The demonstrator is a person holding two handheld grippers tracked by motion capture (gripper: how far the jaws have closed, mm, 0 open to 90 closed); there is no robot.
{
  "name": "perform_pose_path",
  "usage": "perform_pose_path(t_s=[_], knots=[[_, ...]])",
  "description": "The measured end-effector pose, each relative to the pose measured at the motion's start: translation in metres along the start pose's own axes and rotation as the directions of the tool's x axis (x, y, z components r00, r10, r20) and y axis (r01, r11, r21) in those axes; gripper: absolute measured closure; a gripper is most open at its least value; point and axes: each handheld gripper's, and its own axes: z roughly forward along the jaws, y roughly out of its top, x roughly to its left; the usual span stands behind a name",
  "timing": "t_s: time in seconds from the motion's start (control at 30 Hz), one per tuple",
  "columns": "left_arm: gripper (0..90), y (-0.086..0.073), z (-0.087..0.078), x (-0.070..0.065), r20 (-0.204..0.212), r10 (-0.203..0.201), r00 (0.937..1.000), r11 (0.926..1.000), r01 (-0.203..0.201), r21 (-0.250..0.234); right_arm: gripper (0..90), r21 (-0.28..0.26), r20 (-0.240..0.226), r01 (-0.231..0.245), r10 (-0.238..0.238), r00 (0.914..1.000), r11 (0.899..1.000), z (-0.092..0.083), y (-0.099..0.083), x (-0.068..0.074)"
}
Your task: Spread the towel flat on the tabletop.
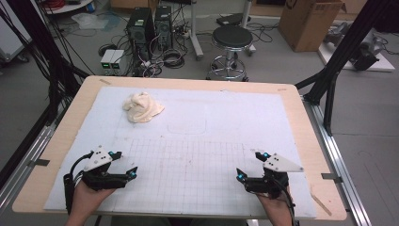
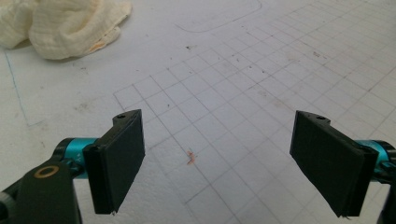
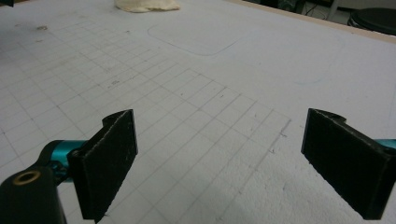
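Simply cream cloth [image 1: 142, 107], crumpled heap, mat [image 1: 244, 108].

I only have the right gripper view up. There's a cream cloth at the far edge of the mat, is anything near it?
Observer: In the high view the cloth lies crumpled and alone on the mat's far left part.
Operator: Where's the other gripper?
Observer: The left gripper sits at the near left, apart from the cloth.
Operator: Is it open?
Observer: Yes, the left gripper view shows its jaws wide apart with nothing between them.
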Motion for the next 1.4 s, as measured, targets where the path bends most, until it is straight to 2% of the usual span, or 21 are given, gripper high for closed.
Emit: perform_pose_path(t_s=[0.37, 0.7, 0.93, 1.1, 1.4], knots=[[18.4, 0.002, 0.006, -0.001, 0.016, 0.012, 0.9998, 0.9999, -0.012, 0.011, 10.0, 0.001, 0.009, -0.004, 0.004, 1.0, 1.0, -0.003, -0.002, -0.001], [18.4, 0.002, 0.003, -0.003, 0.016, 0.018, 0.9997, 0.9998, -0.018, 0.008, 10.0, -0.004, 0.01, 0.003, -0.003, 0.9999, 1.0, -0.005, -0.001, 0.0], [18.9, 0.005, 0.0, -0.006, 0.026, 0.027, 0.9993, 0.9996, -0.028, 0.005, 10.0, -0.015, 0.02, -0.008, 0.008, 0.9998, 1.0, -0.008, -0.001, 0.001], [20.2, 0.014, -0.001, -0.008, 0.047, 0.03, 0.9984, 0.9995, -0.03, 0.001, 10.0, -0.025, 0.016, -0.026, 0.026, 0.9995, 0.999, -0.009, -0.001, -0.001], [22.5, 0.039, 0.004, 0.004, 0.078, 0.013, 0.9969, 0.9999, -0.013, -0.002, 10.0, -0.026, 0.007, -0.015, 0.015, 0.9999, 1.0, -0.007, 0.002, -0.002]])
